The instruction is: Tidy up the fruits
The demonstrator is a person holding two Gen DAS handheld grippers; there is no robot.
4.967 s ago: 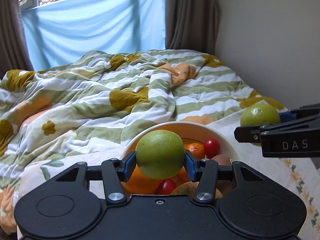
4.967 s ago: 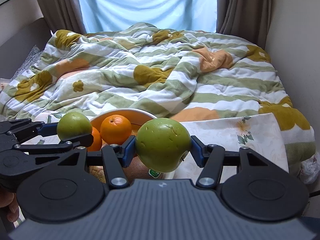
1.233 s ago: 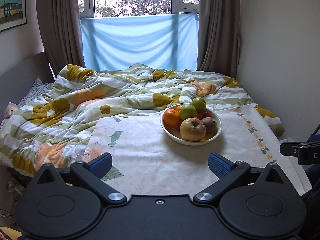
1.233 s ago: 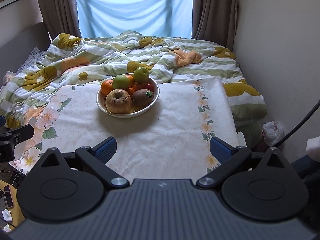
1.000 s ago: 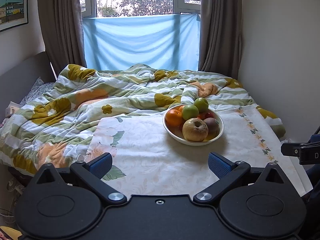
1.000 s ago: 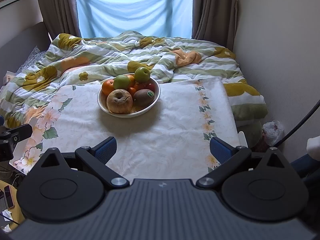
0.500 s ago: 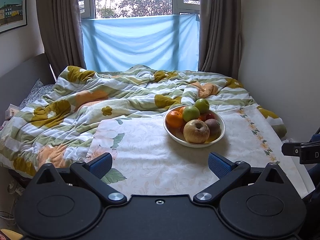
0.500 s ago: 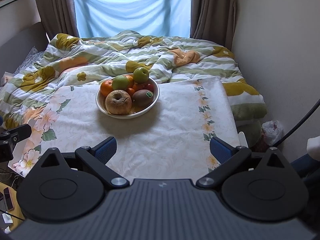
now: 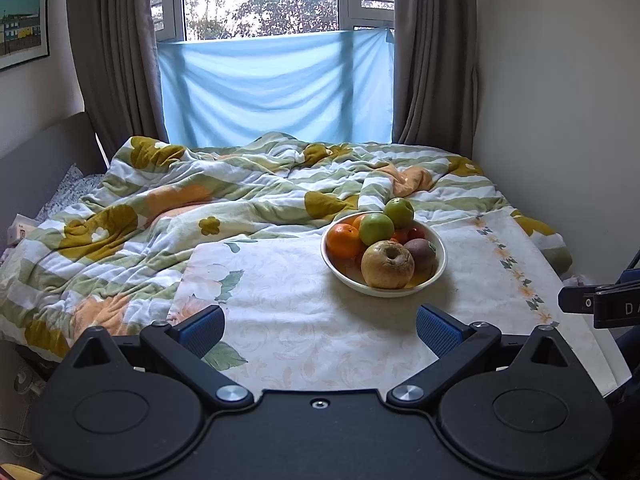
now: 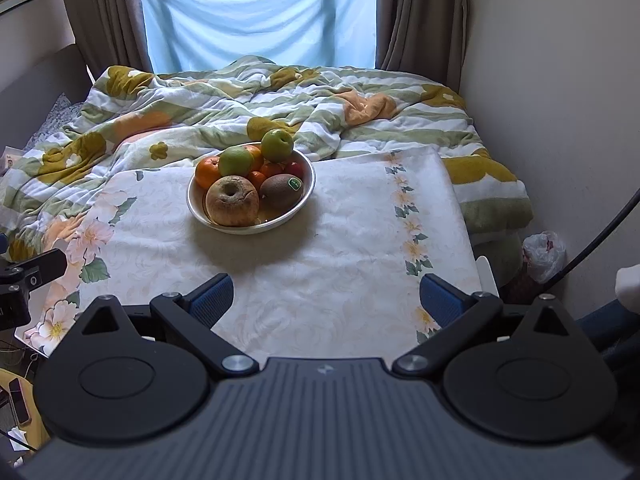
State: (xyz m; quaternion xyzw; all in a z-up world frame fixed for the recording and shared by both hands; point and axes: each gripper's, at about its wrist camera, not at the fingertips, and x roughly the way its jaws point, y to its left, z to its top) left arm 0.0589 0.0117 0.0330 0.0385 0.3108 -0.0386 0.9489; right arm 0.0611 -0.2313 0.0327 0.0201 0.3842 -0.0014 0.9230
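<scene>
Right now both my claws are spread wide and carrying nothing: the left gripper (image 9: pixel 319 332) and the right gripper (image 10: pixel 326 298) hang over the near edge of the floral cloth (image 10: pixel 320 256), well short of the fruit. One white bowl (image 10: pixel 306 196) sits on that cloth, and everything is in it. I count two green apples (image 10: pixel 277 145), one big brownish wrinkled apple (image 10: pixel 232 201) at the front, one kiwi (image 10: pixel 280 192) beside it, at least two oranges (image 10: pixel 208 171) and a few small red fruits (partly hidden, so I can't give a number). The kiwi carries a small green sticker (image 10: pixel 295 183), too small to read. On the right gripper's body, seen from the left wrist, I read the letters "D A" (image 9: pixel 630 309). Behind the bowl lies a rumpled striped quilt (image 9: pixel 200 208); a blue sheet (image 9: pixel 276 88) covers the lower window between two brown curtains (image 9: pixel 116 52).
</scene>
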